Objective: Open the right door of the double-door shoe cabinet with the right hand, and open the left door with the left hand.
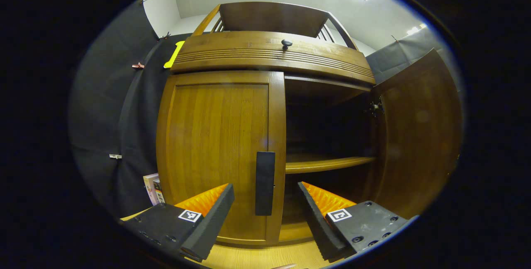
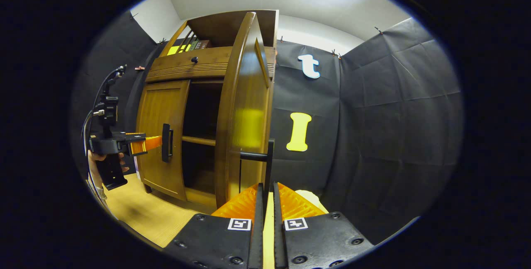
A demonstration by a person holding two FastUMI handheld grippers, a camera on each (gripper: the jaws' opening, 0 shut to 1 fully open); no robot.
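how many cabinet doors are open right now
1: the right door is swung wide open. The left door is shut, with the left gripper open around its handle.

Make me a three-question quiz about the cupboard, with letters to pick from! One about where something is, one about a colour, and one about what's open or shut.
1. Where is the left gripper?
A. in front of the left door's handle
B. on top of the cabinet
C. inside, on the shelf

2. What colour is the left door's handle?
A. yellow
B. black
C. white

3. How are the two doors?
A. both shut
B. both open
C. right door open, left door shut

Answers:
1. A: in the left gripper view its open fingers stand either side of the handle, not touching it.
2. B: the handle is a dark bar on the brown left door.
3. C: the right door is swung out, so the shelf shows, with the right gripper shut on the right door's handle; the left door lies flat and closed.
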